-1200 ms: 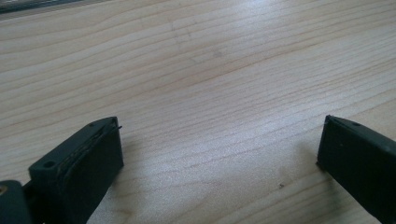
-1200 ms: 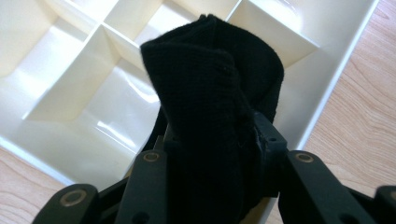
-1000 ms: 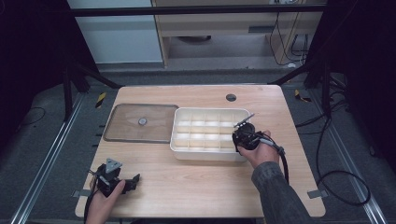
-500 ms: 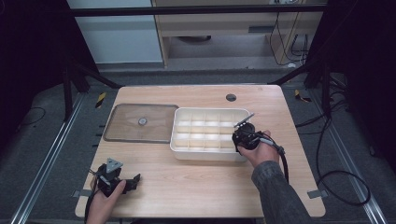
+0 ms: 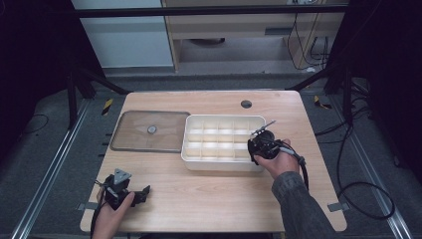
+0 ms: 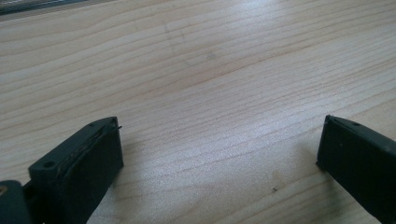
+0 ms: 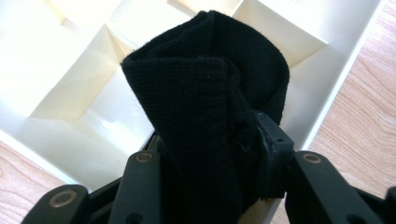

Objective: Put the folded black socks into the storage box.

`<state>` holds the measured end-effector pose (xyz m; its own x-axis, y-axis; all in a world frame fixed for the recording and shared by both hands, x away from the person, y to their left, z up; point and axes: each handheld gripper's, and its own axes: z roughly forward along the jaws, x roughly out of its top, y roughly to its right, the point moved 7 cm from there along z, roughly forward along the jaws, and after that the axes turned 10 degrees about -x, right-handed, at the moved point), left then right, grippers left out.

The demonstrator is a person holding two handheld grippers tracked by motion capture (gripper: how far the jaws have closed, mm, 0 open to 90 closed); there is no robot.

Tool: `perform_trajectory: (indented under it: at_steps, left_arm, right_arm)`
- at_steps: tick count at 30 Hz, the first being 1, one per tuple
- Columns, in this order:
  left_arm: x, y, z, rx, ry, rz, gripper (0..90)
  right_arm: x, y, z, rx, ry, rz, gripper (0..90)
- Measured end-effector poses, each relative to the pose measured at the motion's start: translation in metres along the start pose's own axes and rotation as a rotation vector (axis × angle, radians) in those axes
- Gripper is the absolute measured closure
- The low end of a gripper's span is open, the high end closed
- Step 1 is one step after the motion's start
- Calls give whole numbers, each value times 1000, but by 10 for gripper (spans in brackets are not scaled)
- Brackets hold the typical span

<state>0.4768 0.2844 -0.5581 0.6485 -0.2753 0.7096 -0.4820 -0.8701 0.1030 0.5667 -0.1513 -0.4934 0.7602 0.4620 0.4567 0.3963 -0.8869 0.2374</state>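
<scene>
No readable writing shows anywhere. At the table's (image 5: 209, 199) near left corner, the left gripper (image 5: 130, 191) rests with jaws spread wide over bare wood. A clear lid (image 5: 149, 132) lies just beside the white divided tray (image 5: 221, 164). Over the tray's right end, the right gripper (image 7: 210, 154) clamps a folded black cloth (image 7: 205, 93).

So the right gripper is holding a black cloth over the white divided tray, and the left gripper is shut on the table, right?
Not quite. The left gripper is open: the left gripper view shows its jaws wide apart with bare table between them. The rest holds: the right gripper grips a black cloth over the white divided tray.
</scene>
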Motion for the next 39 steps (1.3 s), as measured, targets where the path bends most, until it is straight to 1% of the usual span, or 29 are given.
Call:
perform_trajectory:
  at_steps: [1, 3, 4, 8, 10, 13, 14, 20, 24, 27, 28, 29, 30, 31, 32, 34, 36, 38, 39]
  left_arm:
    - [0, 0, 0, 0, 0, 0, 0]
    - [0, 0, 0, 0, 0, 0, 0]
    - [0, 0, 0, -1, 0, 0, 0]
    - [0, 0, 0, -1, 0, 0, 0]
    - [0, 0, 0, -1, 0, 0, 0]
    - [0, 0, 0, -1, 0, 0, 0]
    - [0, 0, 0, -1, -1, 1, 0]
    - [0, 0, 0, -1, 0, 0, 0]
    - [0, 0, 0, -1, 0, 0, 0]
    - [0, 0, 0, -1, 0, 0, 0]
    - [0, 0, 0, -1, 0, 0, 0]
    - [0, 0, 0, -1, 0, 0, 0]
    - [0, 0, 0, -1, 1, -1, 0]
    - [0, 0, 0, -1, 1, -1, 0]
    - [0, 0, 0, -1, 1, -1, 0]
    - [0, 0, 0, 0, 1, -2, 0]
    - [0, 0, 0, 0, 1, -2, 0]
    - [0, 1, 0, 0, 1, -3, 0]
    - [0, 1, 0, 0, 0, -2, 0]
  right_arm:
    - [0, -1, -1, 3, 1, 10, 601]
    - [0, 0, -1, 4, 5, 9, 593]
    - [1, -1, -3, 10, 14, 12, 560]
    - [2, -1, -9, 31, 23, 22, 476]
    - [4, -1, -14, 32, 30, 22, 454]
    - [5, 0, -20, 36, 48, 24, 441]
    - [9, 0, -29, 60, 72, 32, 428]
    - [14, 7, -47, 56, 101, 37, 401]
    - [20, 13, -58, 62, 125, 46, 387]
    - [23, 17, -66, 58, 136, 54, 393]
    - [23, 17, -68, 65, 135, 61, 418]
    - [24, 18, -69, 66, 142, 55, 486]
    - [24, 18, -70, 79, 144, 49, 555]
    - [24, 17, -71, 92, 139, 50, 608]
    - [24, 17, -70, 93, 135, 47, 690]
    - [24, 16, -70, 91, 127, 49, 766]
    - [24, 13, -68, 97, 119, 37, 843]
    - [25, 10, -67, 92, 117, 36, 897]
    - [25, 9, -66, 92, 120, 32, 900]
